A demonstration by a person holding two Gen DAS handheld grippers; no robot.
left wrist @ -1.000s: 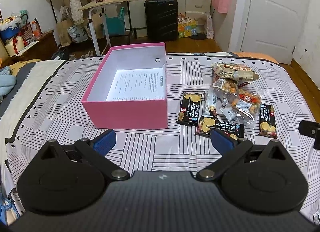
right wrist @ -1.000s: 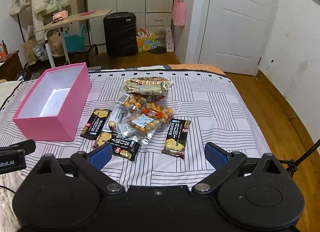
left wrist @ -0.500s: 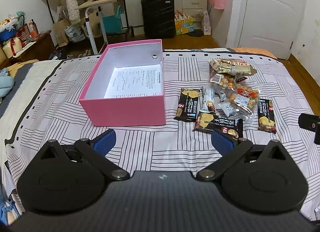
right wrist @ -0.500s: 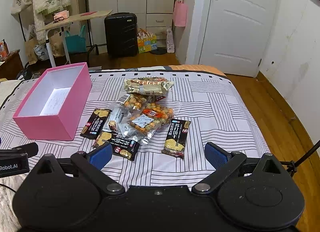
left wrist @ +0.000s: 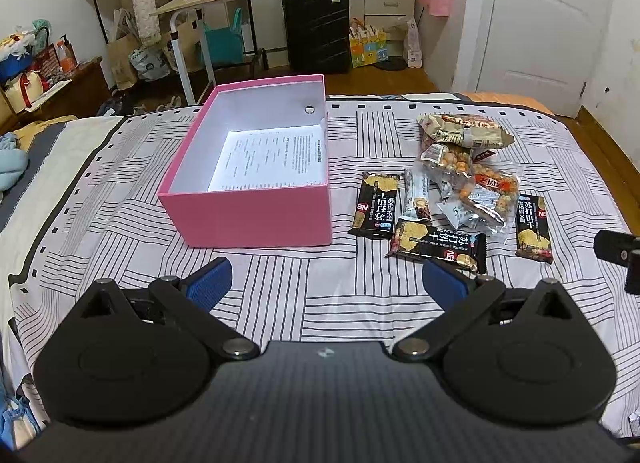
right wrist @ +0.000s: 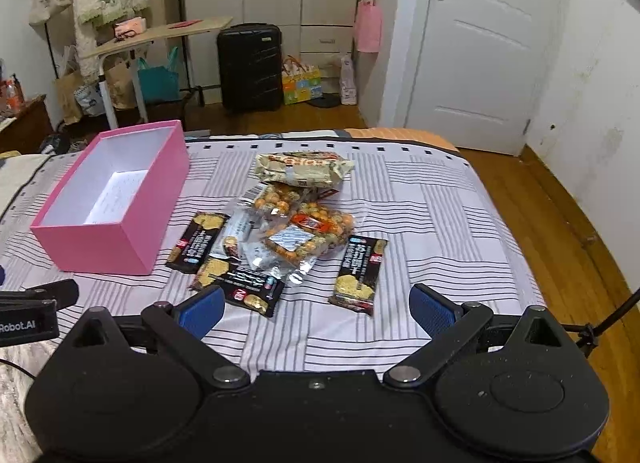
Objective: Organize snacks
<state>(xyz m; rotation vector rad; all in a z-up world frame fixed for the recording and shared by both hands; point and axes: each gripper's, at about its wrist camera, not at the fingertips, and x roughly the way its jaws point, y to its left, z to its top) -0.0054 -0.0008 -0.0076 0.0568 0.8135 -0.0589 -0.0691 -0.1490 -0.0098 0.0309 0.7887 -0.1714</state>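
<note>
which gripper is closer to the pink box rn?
Left. The left gripper hovers open just short of the pink box, facing its near wall. The right gripper, also open, sits off to the box's right, in front of the snack pile.

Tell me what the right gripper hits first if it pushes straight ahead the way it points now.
Probably the bedsheet first, since the open right gripper looks angled down at it. Skimming above it, the lone black cracker packet lies nearest that line, slightly right of centre. Depth is unclear.
</note>
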